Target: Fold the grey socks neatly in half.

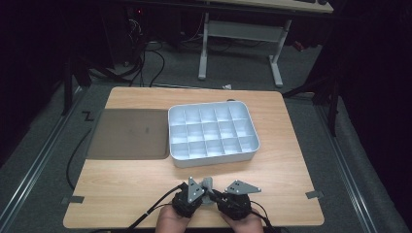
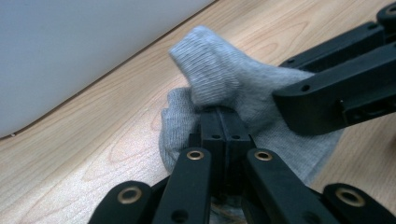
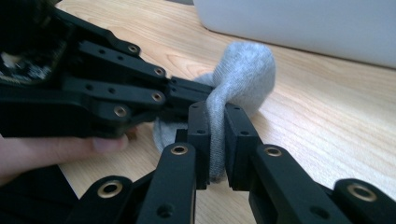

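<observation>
A small grey sock [image 1: 208,184] lies bunched on the wooden table [image 1: 121,189], just in front of the white compartment tray [image 1: 214,160]. Both grippers meet at it near the table's front edge. My left gripper [image 2: 223,122] is shut on a fold of the sock [image 2: 219,74], and its toe end sticks up past the jaws. My right gripper [image 3: 216,130] is shut on another strip of the sock [image 3: 245,70], which bulges above its jaws. In the high view the left gripper [image 1: 201,195] and right gripper [image 1: 219,196] sit almost tip to tip.
The tray has several empty compartments; its white wall [image 2: 70,46] stands close behind the sock and also shows as the tray wall [image 3: 303,23]. A dark flat mat [image 1: 128,133] lies left of the tray. A white-legged desk [image 1: 243,34] stands beyond the table.
</observation>
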Demonstrator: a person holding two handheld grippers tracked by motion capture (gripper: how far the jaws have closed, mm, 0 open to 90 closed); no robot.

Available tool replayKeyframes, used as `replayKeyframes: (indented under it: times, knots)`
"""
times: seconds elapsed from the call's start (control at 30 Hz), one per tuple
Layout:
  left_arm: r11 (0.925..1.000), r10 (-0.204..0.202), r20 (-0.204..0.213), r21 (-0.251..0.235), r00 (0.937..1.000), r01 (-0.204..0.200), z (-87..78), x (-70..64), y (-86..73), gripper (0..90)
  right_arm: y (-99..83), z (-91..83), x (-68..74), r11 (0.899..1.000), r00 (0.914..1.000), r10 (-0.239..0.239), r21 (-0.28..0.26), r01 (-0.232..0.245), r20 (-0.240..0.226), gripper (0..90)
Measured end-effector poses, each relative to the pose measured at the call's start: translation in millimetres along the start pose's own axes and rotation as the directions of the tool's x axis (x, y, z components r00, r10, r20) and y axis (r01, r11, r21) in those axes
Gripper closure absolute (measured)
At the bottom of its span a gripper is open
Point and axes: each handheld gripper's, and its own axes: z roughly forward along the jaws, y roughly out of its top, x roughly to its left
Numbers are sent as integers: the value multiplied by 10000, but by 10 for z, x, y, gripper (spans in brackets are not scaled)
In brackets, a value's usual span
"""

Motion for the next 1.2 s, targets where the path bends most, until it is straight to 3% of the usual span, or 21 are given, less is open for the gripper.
replayKeyframes:
  times: [0.17,0.3,0.4,0.53,0.67,0.83,0.93,1.07,1.2]
  knots:
    - [9999,-150,88,-6,9998,150,2,18,0,900,-8,8,-52,9996,9997,215,168,-213,-141,808]
    - [9996,-284,181,-27,9994,284,2,31,-2,900,17,-102,-119,9985,9989,390,-379,-399,-252,781]
    - [9995,-300,162,-31,9994,301,0,30,-3,900,24,-157,-203,9973,9985,465,-585,-447,297,835]
    - [9992,-387,162,-20,9991,387,-5,30,-4,900,-54,-22,-304,9972,9941,721,148,-736,814,900]
    - [9986,-534,120,-37,9985,534,-5,20,-4,900,-74,117,-209,9971,9966,505,544,-541,654,900]
    - [9991,-420,-75,-36,9991,420,3,-36,6,900,-12,114,-54,9996,9987,99,245,-112,501,900]
    - [9980,-627,61,-117,9980,627,3,-17,9,893,-15,100,-72,9998,9985,103,191,-113,531,900]
    - [9912,-1154,326,-618,9928,1172,-31,38,-8,792,-40,87,-155,9988,9971,418,217,-433,635,898]
    - [9773,-1747,651,-1103,9825,1810,-131,126,4,752,-34,75,-156,9992,9972,326,189,-339,674,896]
